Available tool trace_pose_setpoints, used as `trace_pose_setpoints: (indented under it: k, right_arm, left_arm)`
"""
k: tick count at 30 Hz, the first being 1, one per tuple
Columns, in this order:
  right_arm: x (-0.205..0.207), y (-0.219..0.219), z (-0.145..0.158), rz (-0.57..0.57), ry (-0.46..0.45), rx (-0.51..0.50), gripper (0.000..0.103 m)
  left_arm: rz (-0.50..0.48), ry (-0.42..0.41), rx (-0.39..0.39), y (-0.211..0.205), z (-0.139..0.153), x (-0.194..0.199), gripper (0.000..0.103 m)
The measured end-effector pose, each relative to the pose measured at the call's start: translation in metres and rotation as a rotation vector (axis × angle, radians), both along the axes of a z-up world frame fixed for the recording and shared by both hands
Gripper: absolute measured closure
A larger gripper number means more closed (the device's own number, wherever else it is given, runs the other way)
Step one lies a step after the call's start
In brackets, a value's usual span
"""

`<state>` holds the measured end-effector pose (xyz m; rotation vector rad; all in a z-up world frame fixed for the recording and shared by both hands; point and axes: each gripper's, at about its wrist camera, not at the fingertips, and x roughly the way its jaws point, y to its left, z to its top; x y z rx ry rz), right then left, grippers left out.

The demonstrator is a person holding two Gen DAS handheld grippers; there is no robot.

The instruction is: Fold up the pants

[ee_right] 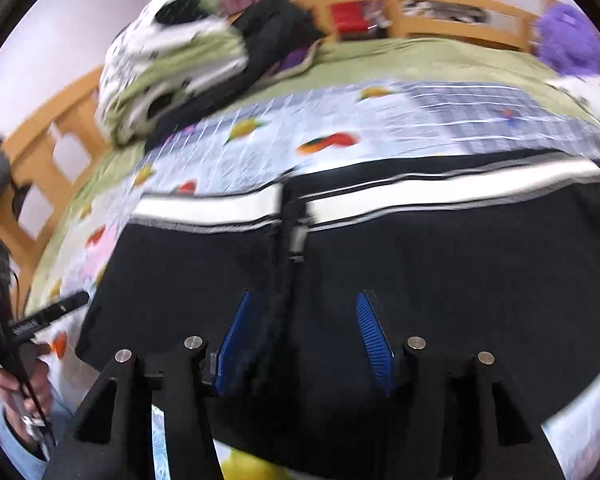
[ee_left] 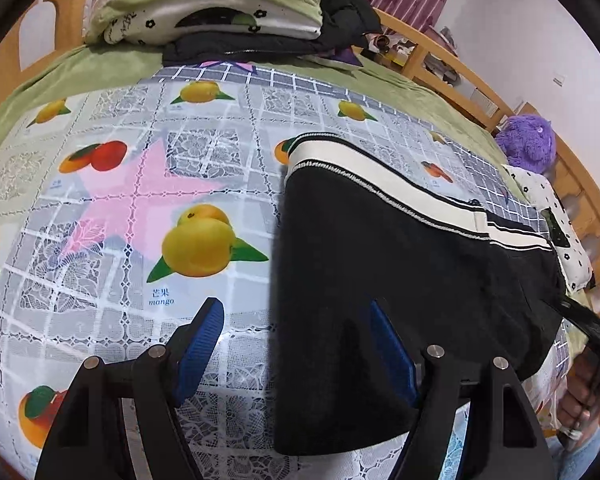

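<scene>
On the fruit-print cloth [ee_left: 204, 248], folded black pants [ee_left: 400, 280], both tongs agape.

My right wrist view is smearing with motion, so the fruit-print tablecloth [ee_right: 340, 120] and the purple plush toy [ee_right: 568, 36] are blurring past reading. The black pants [ee_right: 440, 272] are running off the bottom edge there. In my left view, the right gripper [ee_left: 596, 320] is getting cut at the frame's edge, its jaws hidden.
</scene>
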<state>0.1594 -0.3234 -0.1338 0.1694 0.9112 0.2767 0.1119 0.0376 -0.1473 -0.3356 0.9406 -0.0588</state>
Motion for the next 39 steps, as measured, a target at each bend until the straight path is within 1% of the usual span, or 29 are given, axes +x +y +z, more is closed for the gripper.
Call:
trace_pose_setpoints:
  k: [3, 5, 6, 8, 9, 12, 14, 17, 18, 20, 21, 22, 23, 24, 25, 26, 27, 28, 29, 30, 31, 33, 35, 36, 37, 39]
  right_arm:
    - [-0.010, -0.040, 0.005, -0.094, 0.015, 0.043, 0.049]
    - [-0.026, -0.061, 0.006, -0.161, 0.003, 0.031, 0.049]
    - [-0.034, -0.071, 0.005, -0.186, 0.011, 0.009, 0.049]
    - [-0.047, -0.087, 0.000, -0.197, 0.041, 0.001, 0.049]
    - [-0.054, -0.096, -0.007, -0.188, 0.063, 0.020, 0.049]
    - [-0.068, -0.105, -0.027, -0.176, 0.122, 0.049, 0.049]
    - [-0.074, -0.108, -0.038, -0.181, 0.140, 0.045, 0.049]
    - [-0.075, -0.104, -0.052, -0.170, 0.181, 0.062, 0.048]
    - [-0.073, -0.103, -0.057, -0.164, 0.195, 0.062, 0.048]
    - [-0.072, -0.102, -0.061, -0.177, 0.186, 0.075, 0.046]
    - [-0.071, -0.101, -0.062, -0.180, 0.182, 0.087, 0.044]
    - [-0.068, -0.101, -0.062, -0.184, 0.182, 0.098, 0.044]
    - [-0.065, -0.101, -0.062, -0.191, 0.178, 0.113, 0.044]
    - [-0.060, -0.102, -0.063, -0.208, 0.175, 0.137, 0.044]
    - [-0.055, -0.103, -0.064, -0.229, 0.178, 0.165, 0.046]
    - [-0.051, -0.104, -0.065, -0.245, 0.177, 0.186, 0.050]
    - [-0.046, -0.102, -0.065, -0.259, 0.169, 0.192, 0.061]
    - [-0.043, -0.099, -0.062, -0.252, 0.152, 0.179, 0.071]
    - [-0.040, -0.095, -0.058, -0.241, 0.124, 0.154, 0.075]
    - [-0.038, -0.087, -0.052, -0.234, 0.086, 0.104, 0.082]
    - [-0.037, -0.081, -0.047, -0.236, 0.064, 0.075, 0.084]
    - [-0.034, -0.068, -0.036, -0.253, 0.043, 0.030, 0.085]
    - [-0.034, -0.062, -0.022, -0.277, 0.031, 0.048, 0.086]
    - [-0.036, -0.059, -0.011, -0.276, 0.023, 0.080, 0.086]
    - [-0.038, -0.053, -0.002, -0.259, 0.012, 0.106, 0.086]
    - [-0.040, -0.031, 0.012, -0.201, 0.014, 0.156, 0.086]
  left_arm:
    - [-0.007, 0.001, 0.000, -0.003, 0.000, 0.001, 0.032]
    - [-0.003, -0.008, 0.027, -0.006, 0.005, 0.003, 0.032]
    - [0.000, -0.011, 0.034, -0.006, 0.007, 0.004, 0.032]
    - [0.000, -0.011, 0.030, -0.005, 0.011, 0.009, 0.032]
    - [-0.011, -0.008, 0.019, -0.004, 0.012, 0.013, 0.032]
    - [-0.039, 0.024, 0.005, -0.005, 0.012, 0.025, 0.032]
    - [-0.054, 0.045, 0.000, -0.006, 0.008, 0.032, 0.032]
    - [-0.063, 0.063, 0.022, -0.009, -0.006, 0.044, 0.032]
    - [-0.069, 0.073, 0.014, -0.008, -0.012, 0.049, 0.032]
    - [-0.081, 0.088, -0.033, -0.006, -0.025, 0.056, 0.033]
    - [-0.079, 0.086, -0.060, -0.005, -0.030, 0.059, 0.033]
    - [-0.077, 0.068, -0.069, -0.004, -0.032, 0.060, 0.033]
    - [-0.081, 0.045, -0.071, -0.005, -0.032, 0.062, 0.037]
    - [-0.082, 0.043, -0.068, -0.007, -0.033, 0.065, 0.041]
    - [-0.084, 0.047, -0.077, -0.009, -0.033, 0.067, 0.053]
    - [-0.098, 0.062, -0.110, -0.010, -0.033, 0.070, 0.067]
    - [-0.102, 0.075, -0.118, -0.010, -0.032, 0.072, 0.069]
    - [-0.111, 0.078, -0.115, -0.011, -0.029, 0.074, 0.083]
    - [-0.134, 0.070, -0.126, -0.011, -0.024, 0.075, 0.092]
    - [-0.131, 0.062, -0.142, -0.009, -0.017, 0.074, 0.092]
    - [-0.128, 0.060, -0.161, -0.007, -0.011, 0.073, 0.093]
    - [-0.135, 0.034, -0.184, 0.002, 0.003, 0.068, 0.093]
    - [-0.137, -0.005, -0.212, 0.024, 0.023, 0.059, 0.093]
    - [-0.126, -0.027, -0.238, 0.041, 0.035, 0.051, 0.093]
    - [-0.114, -0.038, -0.241, 0.054, 0.043, 0.046, 0.093]
    - [-0.057, -0.083, -0.192, 0.086, 0.062, 0.031, 0.093]
